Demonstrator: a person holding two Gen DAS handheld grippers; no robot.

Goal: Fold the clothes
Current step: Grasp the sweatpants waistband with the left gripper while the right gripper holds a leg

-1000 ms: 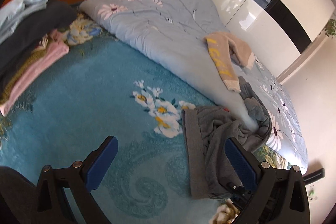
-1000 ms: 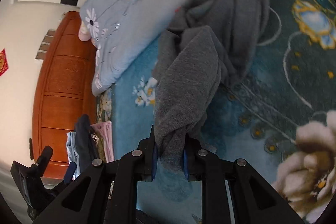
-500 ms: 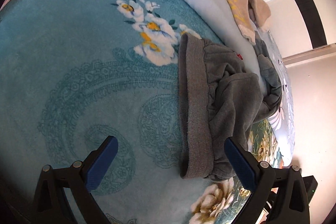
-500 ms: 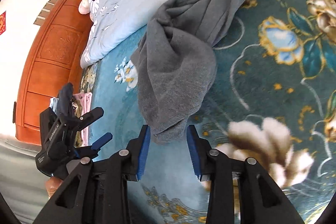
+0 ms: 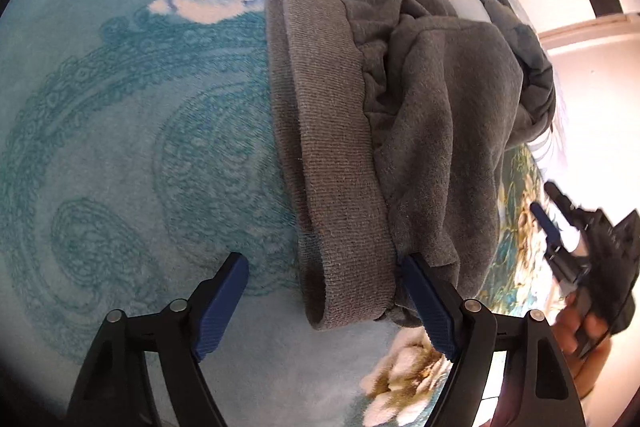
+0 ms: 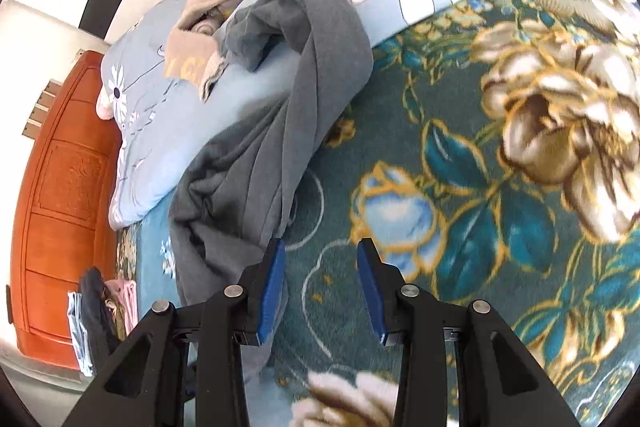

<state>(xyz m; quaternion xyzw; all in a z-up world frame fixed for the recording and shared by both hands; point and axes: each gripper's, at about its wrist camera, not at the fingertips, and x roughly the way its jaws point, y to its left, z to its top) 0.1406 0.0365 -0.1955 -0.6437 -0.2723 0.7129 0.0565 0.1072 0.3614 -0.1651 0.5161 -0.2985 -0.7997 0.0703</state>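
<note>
A grey sweatshirt (image 5: 384,115) lies crumpled on the teal flowered blanket (image 5: 120,147), its ribbed hem towards me. My left gripper (image 5: 324,291) is open, its jaws straddling the near corner of the hem; the right pad (image 5: 428,303) touches the cloth. In the right wrist view the same sweatshirt (image 6: 256,163) trails from the blanket up onto the pale blue quilt (image 6: 248,91). My right gripper (image 6: 320,275) is open and empty, just right of the sweatshirt's edge. It also shows in the left wrist view (image 5: 560,227), held by a hand.
A beige sweater with yellow letters (image 6: 200,43) lies on the quilt. A stack of folded clothes (image 6: 100,311) sits by the orange wooden headboard (image 6: 60,195). The blanket has large flower prints (image 6: 560,107).
My right gripper let go of the grey sweatshirt, opened and moved off to its right. My left gripper came down and forward until its open jaws reached the hem corner.
</note>
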